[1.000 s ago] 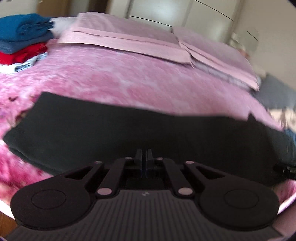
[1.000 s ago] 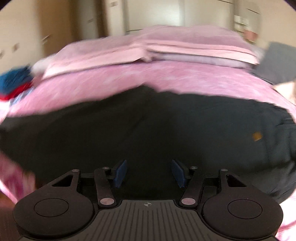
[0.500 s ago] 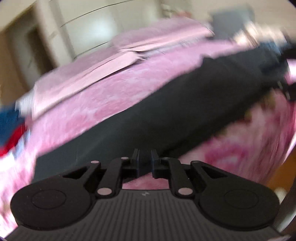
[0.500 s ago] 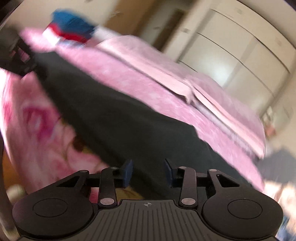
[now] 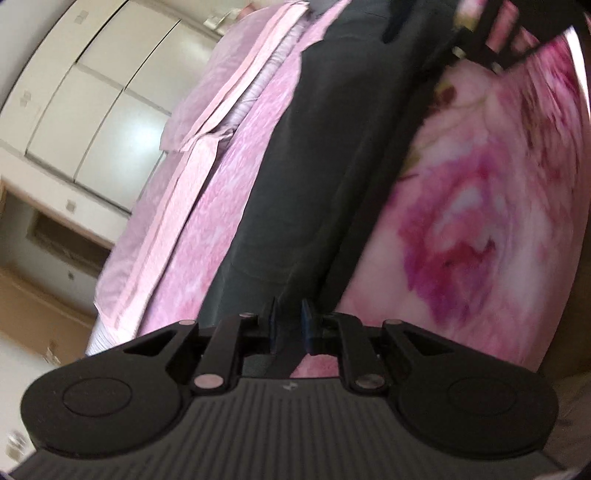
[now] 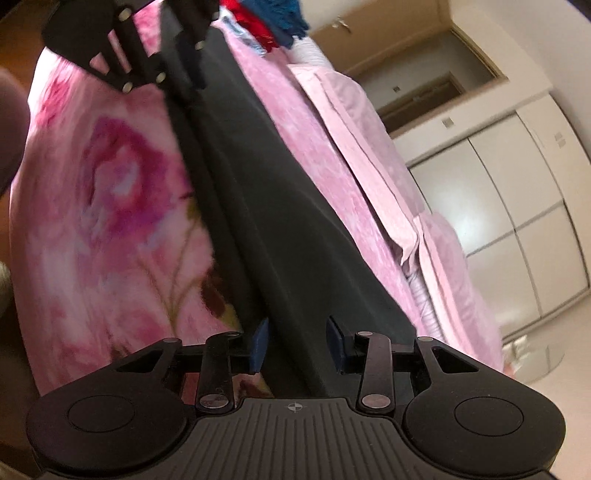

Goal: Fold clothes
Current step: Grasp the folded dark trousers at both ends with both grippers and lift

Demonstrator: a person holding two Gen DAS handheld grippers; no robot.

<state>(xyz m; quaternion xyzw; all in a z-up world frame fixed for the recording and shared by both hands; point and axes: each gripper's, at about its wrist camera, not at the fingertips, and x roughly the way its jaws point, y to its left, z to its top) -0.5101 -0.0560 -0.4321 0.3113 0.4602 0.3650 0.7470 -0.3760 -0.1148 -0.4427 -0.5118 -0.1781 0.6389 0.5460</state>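
Dark charcoal garment (image 5: pixel 317 177), a long band of soft knit cloth, lies stretched lengthwise across the pink floral bedspread (image 5: pixel 480 221) near the bed's front edge. It looks already narrowed into a strip, with a doubled edge along its near side.

Left tongs (image 5: pixel 290 325): blue pads drawn close, with a thin tongue of the dark cloth running between them. They look clamped on one end of the strip, though the pads are not fully together.

Right tongs (image 6: pixel 295 341): pads stand well apart, straddling the other end of the strip. Cloth lies between them, but no pinch is made. The left tongs show at the far end in this view, at the strip's other tip.

Both views are steeply tilted and somewhat blurred, so fine creases cannot be read.

Beyond the garment: pale pink flat pillows (image 6: pixel 354 122) along the head of the bed, and a stack of red and blue folded clothes (image 6: pixel 273 18) at one corner.

Judgement on step: one tool at each end of a lengthwise-folded strip suits the end-to-end fold. The next move likely calls for the right tongs to close on their end through all layers. One end would then be carried over to meet the other, edges kept square and the cloth kept from sagging mid-span.
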